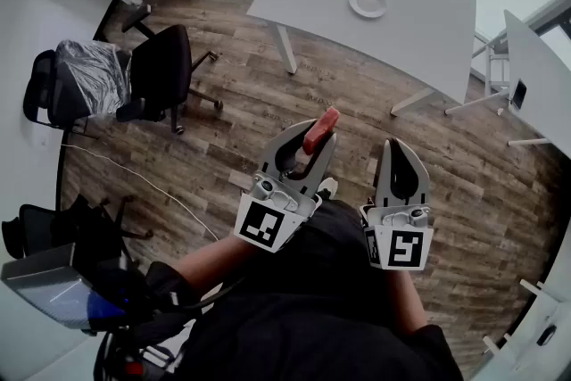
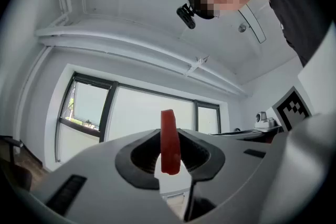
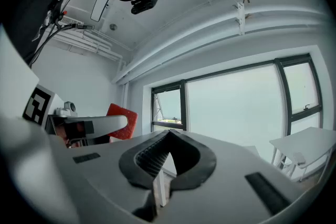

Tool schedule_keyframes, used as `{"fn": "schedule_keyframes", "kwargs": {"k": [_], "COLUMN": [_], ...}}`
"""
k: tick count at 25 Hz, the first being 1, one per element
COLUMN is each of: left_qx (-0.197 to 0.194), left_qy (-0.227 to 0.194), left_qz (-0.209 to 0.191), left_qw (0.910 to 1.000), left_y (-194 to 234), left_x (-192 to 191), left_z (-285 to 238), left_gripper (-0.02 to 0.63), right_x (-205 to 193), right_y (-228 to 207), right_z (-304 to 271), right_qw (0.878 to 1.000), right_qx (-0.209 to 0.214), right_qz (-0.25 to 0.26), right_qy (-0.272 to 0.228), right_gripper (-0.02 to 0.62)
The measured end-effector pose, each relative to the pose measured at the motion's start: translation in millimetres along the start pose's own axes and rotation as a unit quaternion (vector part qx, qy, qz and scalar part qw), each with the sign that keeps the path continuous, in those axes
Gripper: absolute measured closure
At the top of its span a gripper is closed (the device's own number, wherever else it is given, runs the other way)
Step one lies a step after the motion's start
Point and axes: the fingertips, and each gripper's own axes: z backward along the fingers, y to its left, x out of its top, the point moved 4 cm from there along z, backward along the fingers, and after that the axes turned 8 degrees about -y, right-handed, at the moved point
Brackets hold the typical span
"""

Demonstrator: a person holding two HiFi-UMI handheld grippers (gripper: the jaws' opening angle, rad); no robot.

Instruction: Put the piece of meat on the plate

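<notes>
Wood floor (image 1: 268, 103) underfoot; far white tabletop (image 1: 419, 22) carries the plate (image 1: 368, 3). Left claw (image 1: 314, 147) clamps the piece of meat (image 2: 169, 136) edge-up, apparently for carrying, well short of the plate. Right claw (image 1: 398, 147) closed, empty, unneeded.

left hand-held gripper (image 1: 306, 158) grips meat (image 1: 320, 130)

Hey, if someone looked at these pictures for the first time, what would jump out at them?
The red meat stands out, pinched at the tip of the left hand-held gripper above the wooden floor. Ahead, a lone white plate sits on a pale table. The right hand-held gripper, next to the left one, is shut and empty.
</notes>
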Motion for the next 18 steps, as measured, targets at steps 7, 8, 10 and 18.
{"fn": "schedule_keyframes", "kwargs": {"k": [7, 8, 10, 18], "left_qx": [0.000, 0.001, 0.007, 0.029], "left_qy": [0.000, 0.000, 0.000, 0.016], "left_qz": [-0.002, -0.002, 0.000, 0.003], "left_qw": [1.0000, 1.0000, 1.0000, 0.9995], "left_y": [-6, -6, -5, -3], "left_x": [-2, -3, -3, -16], "left_z": [-6, -7, -10, -3], "left_gripper": [0.511, 0.512, 0.512, 0.512], "right_x": [2, 3, 4, -8], "right_y": [-8, -9, -13, -35], "right_z": [2, 2, 4, 19], "right_qw": [1.000, 1.000, 1.000, 1.000], "right_qx": [0.000, -0.001, -0.002, -0.022], "right_qz": [0.010, 0.011, 0.005, -0.005], "right_qy": [-0.001, -0.003, -0.005, 0.008], "right_gripper": [0.589, 0.589, 0.589, 0.589]}}
